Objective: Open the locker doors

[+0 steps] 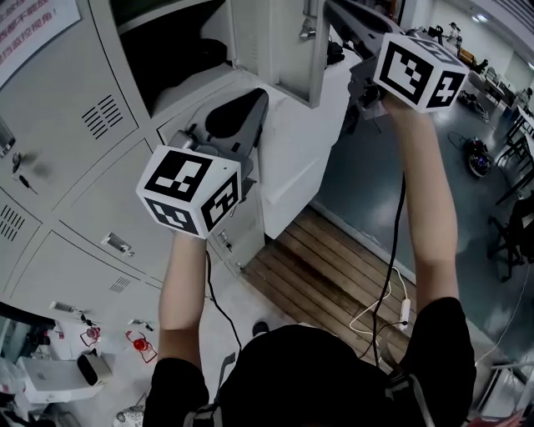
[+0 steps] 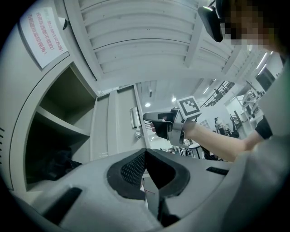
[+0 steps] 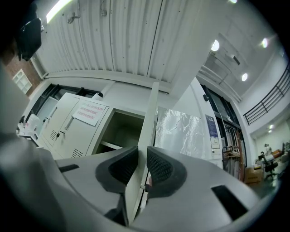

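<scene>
The grey lockers (image 1: 75,142) fill the left of the head view. The upper locker door (image 1: 292,50) stands swung out, and its compartment (image 1: 179,58) shows dark inside. My right gripper (image 1: 327,8) is raised to that door's free edge. In the right gripper view the door's thin edge (image 3: 152,113) runs between the pads, and the gripper (image 3: 142,156) is shut on it. Below, my left gripper (image 1: 259,104) sits at the top edge of the lower white door (image 1: 296,158). Its jaws (image 2: 145,154) meet at the tips with a sliver of door (image 2: 147,192) between them.
A wooden slat platform (image 1: 334,267) lies at the lockers' foot, with a white cable (image 1: 384,308) trailing over it. Small items, one of them red (image 1: 142,346), lie at the lower left. Chairs and equipment (image 1: 501,167) stand on the dark floor to the right. A notice sheet (image 3: 88,112) hangs on a closed locker.
</scene>
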{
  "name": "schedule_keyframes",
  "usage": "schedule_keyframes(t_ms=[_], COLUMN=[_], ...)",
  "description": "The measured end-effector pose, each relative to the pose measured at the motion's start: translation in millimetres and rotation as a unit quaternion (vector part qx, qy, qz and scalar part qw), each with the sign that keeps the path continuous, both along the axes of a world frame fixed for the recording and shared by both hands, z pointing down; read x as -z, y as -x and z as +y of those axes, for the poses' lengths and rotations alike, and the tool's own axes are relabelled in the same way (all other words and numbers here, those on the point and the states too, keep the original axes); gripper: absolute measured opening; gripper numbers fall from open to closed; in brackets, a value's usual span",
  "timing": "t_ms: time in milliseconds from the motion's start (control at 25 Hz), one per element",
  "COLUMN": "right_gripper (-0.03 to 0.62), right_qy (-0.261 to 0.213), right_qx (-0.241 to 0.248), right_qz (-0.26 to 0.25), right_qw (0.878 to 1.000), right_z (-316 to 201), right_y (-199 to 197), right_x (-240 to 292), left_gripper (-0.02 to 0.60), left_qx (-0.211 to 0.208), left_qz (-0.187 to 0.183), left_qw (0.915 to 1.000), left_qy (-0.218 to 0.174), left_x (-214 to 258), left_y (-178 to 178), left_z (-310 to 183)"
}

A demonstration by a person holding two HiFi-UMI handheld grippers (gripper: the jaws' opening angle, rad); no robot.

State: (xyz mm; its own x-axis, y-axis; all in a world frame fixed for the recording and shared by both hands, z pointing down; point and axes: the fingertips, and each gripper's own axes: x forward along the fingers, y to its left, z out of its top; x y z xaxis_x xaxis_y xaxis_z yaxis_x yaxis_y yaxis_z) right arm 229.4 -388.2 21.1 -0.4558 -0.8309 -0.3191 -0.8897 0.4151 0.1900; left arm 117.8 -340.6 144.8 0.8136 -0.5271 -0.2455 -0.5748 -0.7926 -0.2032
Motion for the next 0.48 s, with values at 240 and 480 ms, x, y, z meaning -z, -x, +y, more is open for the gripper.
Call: schedule_keyframes(t_ms=[240,480], right_gripper=[0.023,0.021], right_qy=[-0.018,-0.010], right_qx=[-0.015,-0.020], right_qz=[0.008,-0.017], right_qw=[1.000,1.000], right_z=[-7.6,-22.4], right_y=[-14.0,-41.8], right_x=[-0.4,-2.3], left_gripper=[0.015,0.015], left_qx=[-0.006,-0.010], left_qz=[-0.004,-0.012], left_qw=[0.9999,0.9998], left_qy=[-0.012,-0.013], left_x=[2.8,2.8], left_y=[-14.2,-23.1], left_z=[3.9,1.6])
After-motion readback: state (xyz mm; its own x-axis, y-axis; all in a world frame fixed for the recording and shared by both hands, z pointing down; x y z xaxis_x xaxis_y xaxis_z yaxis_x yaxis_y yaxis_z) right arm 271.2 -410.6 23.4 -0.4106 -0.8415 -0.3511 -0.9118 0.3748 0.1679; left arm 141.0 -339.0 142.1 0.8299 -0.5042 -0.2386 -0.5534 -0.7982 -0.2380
